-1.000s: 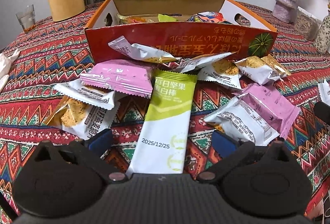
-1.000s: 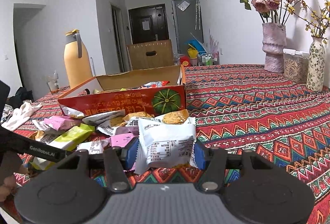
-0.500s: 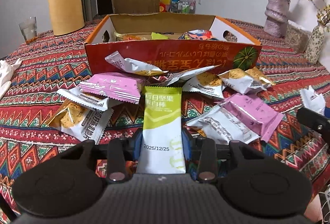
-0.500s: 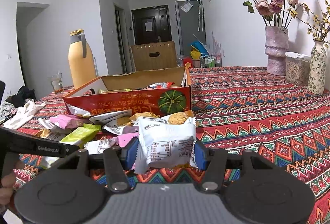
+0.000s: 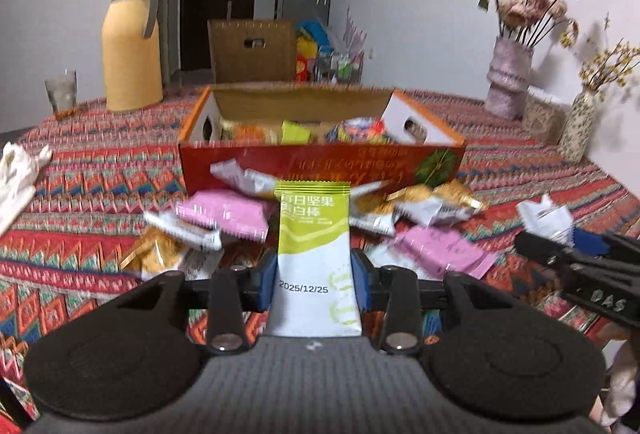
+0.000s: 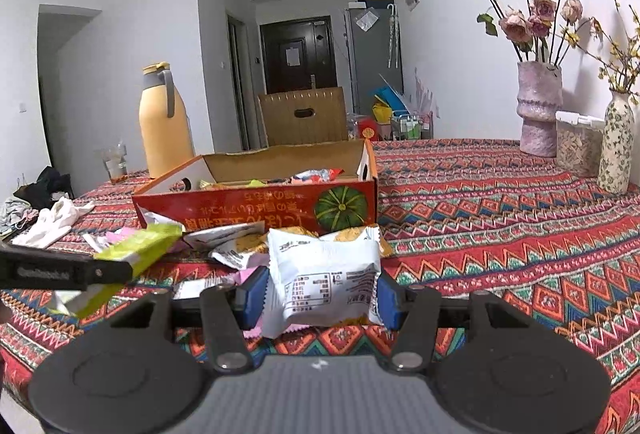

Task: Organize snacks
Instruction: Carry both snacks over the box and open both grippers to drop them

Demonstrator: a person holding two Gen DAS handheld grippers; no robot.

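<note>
Room: patterned red tablecloth fills the lower half of both views; white walls and a dark door sit at top centre.
Left gripper: my jaws have just been closing and now pinch the green-and-white bar low centre, clamped across its width near the printed date, so its long end juts forward, free to go in first.
Right gripper: pinched on a white cracker packet at lower centre, gripped by its side edges so the puffed middle is not crushed, I judge.
Box: the red snack box sits centre frame, open top toward me, some snacks already inside; it looks like the place for both packets.
Loose snacks: pink packets and more cracker packets lie scattered just in front of the box wall, still to be sorted.
Edges: yellow jug upper left, flower vase upper right, both well apart from the box.
</note>
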